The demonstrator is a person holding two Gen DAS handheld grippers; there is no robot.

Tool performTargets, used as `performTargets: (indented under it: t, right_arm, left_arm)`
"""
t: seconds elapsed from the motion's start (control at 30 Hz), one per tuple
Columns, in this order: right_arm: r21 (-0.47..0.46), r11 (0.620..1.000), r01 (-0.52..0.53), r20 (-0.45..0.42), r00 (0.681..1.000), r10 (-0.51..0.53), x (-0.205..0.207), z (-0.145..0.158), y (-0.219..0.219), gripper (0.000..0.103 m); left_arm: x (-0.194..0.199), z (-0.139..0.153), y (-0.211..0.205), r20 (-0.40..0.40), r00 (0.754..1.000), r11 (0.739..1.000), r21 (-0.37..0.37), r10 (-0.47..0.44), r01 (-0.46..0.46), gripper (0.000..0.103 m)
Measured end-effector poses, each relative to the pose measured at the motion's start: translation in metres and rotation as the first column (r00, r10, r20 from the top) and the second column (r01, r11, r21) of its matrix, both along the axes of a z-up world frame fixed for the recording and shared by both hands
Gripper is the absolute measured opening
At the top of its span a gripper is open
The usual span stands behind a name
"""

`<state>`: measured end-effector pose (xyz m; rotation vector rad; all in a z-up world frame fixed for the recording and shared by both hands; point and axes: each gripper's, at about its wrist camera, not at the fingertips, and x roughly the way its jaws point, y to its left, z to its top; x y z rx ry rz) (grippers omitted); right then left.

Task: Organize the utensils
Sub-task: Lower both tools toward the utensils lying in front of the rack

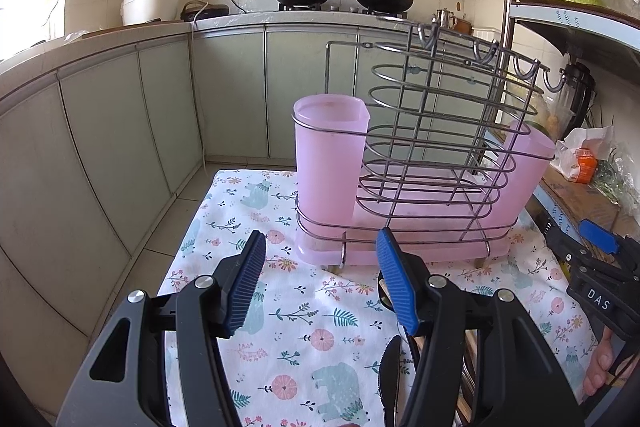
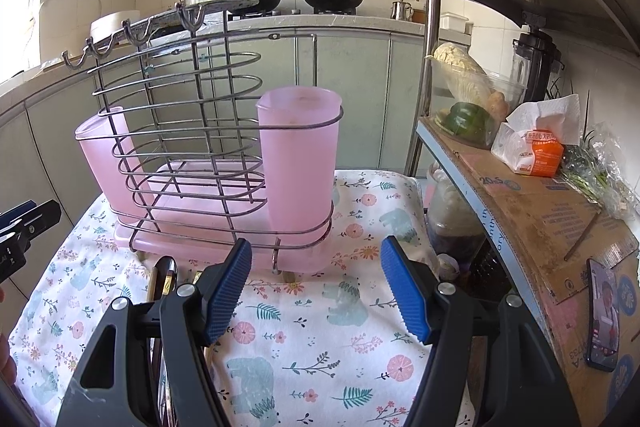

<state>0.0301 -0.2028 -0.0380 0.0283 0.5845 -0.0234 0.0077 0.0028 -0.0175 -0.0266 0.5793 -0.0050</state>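
We begin with the counter [image 2: 320, 359], covered in a white cloth printed with flowers and bears. At its far end stands the wire-frame utensil rack [image 1: 436, 147], seated in a pink plastic drip tray with a tall pink plastic cup [image 1: 330, 155] at either end; both cups look empty from here.

The utensils to be sorted lie on the cloth just in front of the rack, between our two tools: a dark serrated knife [image 1: 389, 367] and what seem to be wooden chopsticks and a spoon bowl [image 2: 166, 273], mostly hidden behind the fingers.

The left gripper [image 1: 322, 285] hangs above the cloth with its blue ribbed fingers spread wide and nothing between them; the right gripper [image 2: 318, 289] hangs likewise, spread and empty.

We judge the task at its opening step, nothing yet gathered. Next we would lower one gripper over a single utensil handle, align the fingers across it, and close before lifting toward a cup.
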Motion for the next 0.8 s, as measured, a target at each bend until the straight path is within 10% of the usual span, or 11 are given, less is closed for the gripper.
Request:
performTargets:
  t: [0.7,0.8]
  right_arm:
    - [0.053,0.994,-0.101,-0.142,0.984,0.107,0.009,-0.029,0.008,0.058]
    - [0.081,0.988,-0.135,-0.172,0.974,0.147,0.012,-0.035,0.010,0.056]
  left_arm:
    - [0.010,-0.029,0.023,-0.128,0.990,0.996,-0.080,-0.050,0.040,0.058]
    - [0.015,-0.040,0.031,-0.202,0.976,0.988,-0.142,-0.084,0.056,0.043]
